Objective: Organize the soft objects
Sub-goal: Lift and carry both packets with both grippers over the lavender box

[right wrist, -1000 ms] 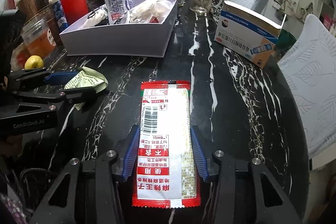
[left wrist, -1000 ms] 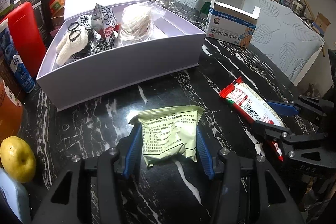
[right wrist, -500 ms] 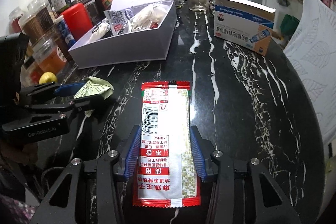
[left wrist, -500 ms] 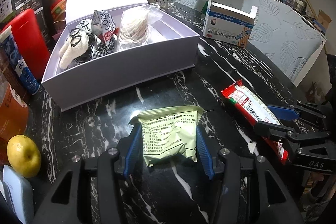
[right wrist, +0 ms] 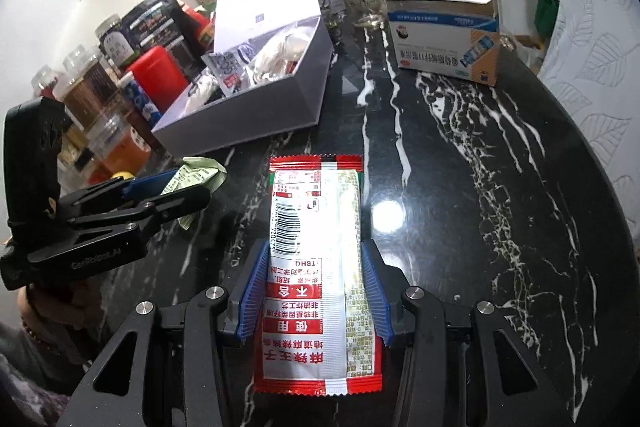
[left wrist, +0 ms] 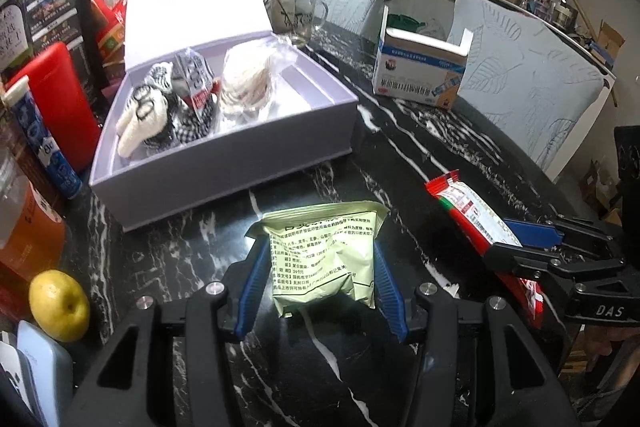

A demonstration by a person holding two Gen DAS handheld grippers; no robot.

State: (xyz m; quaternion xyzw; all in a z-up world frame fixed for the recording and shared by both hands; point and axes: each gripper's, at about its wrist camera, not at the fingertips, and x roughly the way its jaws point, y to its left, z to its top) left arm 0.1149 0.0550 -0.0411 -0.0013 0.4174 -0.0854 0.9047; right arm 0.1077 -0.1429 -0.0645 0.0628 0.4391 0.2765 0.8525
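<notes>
Both tongs are holding soft snack packs above the black tabletop.

Left gripper (left wrist: 316, 263) is squeezing the green pouch (left wrist: 324, 251) by its sides, near the front edge. Right gripper (right wrist: 314, 287) is pinching the red packet (right wrist: 316, 267) around its middle, toward the right edge. The purple box (left wrist: 224, 163) is sitting open at the back left. Both packs are looking light, puffy and slippery, so gripping the flat sides gently seems best, or they may crush.

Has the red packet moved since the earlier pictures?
Yes. In the right wrist view the red packet, held in the right tongs, now looks raised off the table; more tabletop and the purple box sit below the camera.
</notes>
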